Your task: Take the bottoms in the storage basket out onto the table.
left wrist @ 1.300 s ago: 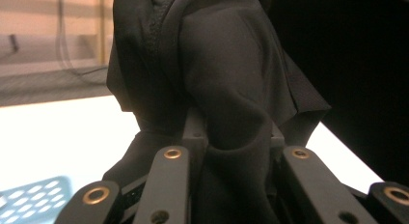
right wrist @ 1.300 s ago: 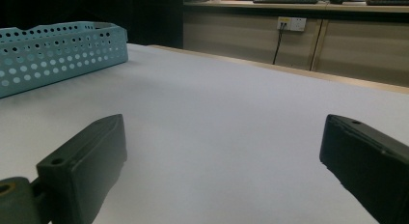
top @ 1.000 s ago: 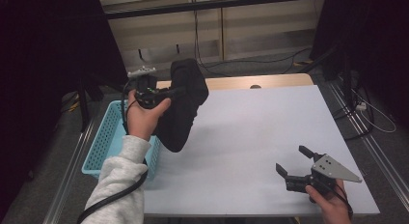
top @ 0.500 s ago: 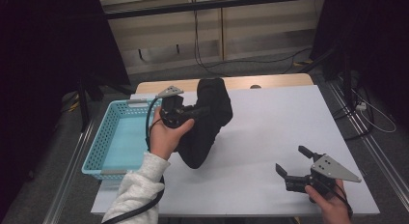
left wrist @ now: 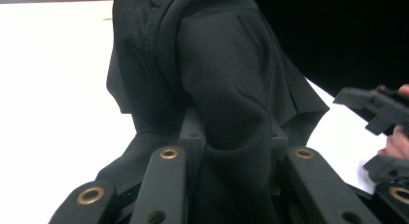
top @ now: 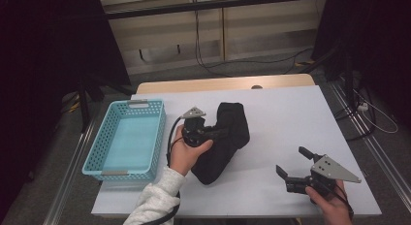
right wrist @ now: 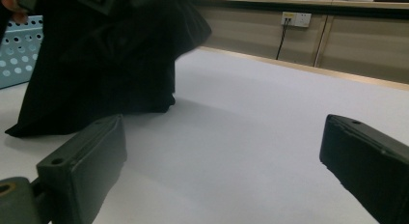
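A black garment (top: 213, 162) hangs bunched from my left gripper (top: 224, 133) near the middle of the white table (top: 291, 108), with its lower end resting on the tabletop. In the left gripper view a thick fold of the garment (left wrist: 222, 79) sits between the jaws of the left gripper (left wrist: 234, 130). Those jaws have just been opening a little, but they still pinch the fabric. My right gripper (top: 292, 160) rests low at the table's front right, open and holding nothing. In the right gripper view it (right wrist: 222, 151) faces the garment (right wrist: 96, 64).
A light blue perforated basket (top: 145, 103) stands on the table's left side, next to my left hand, and its wall (right wrist: 19, 50) also appears in the right gripper view. Bare tabletop lies between the garment and the right gripper. Cables run along the floor behind the table.
My left hand has carried the garment from above the basket rightward and down, so its lower end now rests on the table. The right gripper has stayed where it was.
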The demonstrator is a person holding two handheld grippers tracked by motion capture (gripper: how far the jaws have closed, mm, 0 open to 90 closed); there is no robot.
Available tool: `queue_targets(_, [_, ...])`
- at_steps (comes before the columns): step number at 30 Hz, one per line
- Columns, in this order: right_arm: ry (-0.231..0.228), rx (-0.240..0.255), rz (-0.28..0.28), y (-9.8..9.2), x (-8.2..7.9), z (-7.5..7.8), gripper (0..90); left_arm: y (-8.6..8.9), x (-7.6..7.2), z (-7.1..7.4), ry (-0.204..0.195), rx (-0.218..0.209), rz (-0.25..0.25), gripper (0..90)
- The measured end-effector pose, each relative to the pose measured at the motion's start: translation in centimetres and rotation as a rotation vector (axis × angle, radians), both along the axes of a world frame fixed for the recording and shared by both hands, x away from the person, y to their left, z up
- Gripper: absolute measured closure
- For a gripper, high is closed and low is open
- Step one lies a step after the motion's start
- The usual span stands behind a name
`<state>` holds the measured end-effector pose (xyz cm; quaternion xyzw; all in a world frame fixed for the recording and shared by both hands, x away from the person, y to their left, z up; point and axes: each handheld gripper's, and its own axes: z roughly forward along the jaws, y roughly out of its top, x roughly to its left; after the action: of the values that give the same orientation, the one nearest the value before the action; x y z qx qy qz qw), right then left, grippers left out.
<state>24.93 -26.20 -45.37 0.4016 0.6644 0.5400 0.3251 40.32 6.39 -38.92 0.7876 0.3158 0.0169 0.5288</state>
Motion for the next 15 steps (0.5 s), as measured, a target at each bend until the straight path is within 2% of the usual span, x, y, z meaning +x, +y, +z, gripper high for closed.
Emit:
queue_targets(1, [0.000,0.000,-0.001,0.0,0.0,0.0,1.9,-0.1,0.0,-0.4,-0.025,0.005,0.000,64.8])
queue_targets(3, [0.003,-0.001,0.002,0.1,0.0,0.0,1.9,-0.2,0.1,-0.8,-0.068,-0.007,0.007,50.9])
queue_targets(5, [0.004,-0.007,0.009,0.2,0.0,0.0,1.9,-0.1,0.1,-0.8,-0.080,-0.024,0.017,35.9])
queue_targets(7, [0.008,-0.022,0.013,0.3,0.1,-0.1,1.9,0.2,0.0,-0.7,-0.093,-0.019,0.027,28.4])
queue_targets(8, [0.009,-0.032,0.014,0.3,0.2,-0.1,1.9,0.5,-0.1,-0.6,-0.101,0.002,0.036,25.4])
queue_targets(11, [0.019,-0.053,0.028,0.6,0.5,-0.1,1.9,1.4,-0.4,-0.5,-0.111,0.017,0.053,19.7])
queue_targets(15, [0.031,-0.075,0.036,1.0,1.0,-0.2,1.9,2.5,-0.9,-0.6,-0.117,0.055,0.076,16.6])
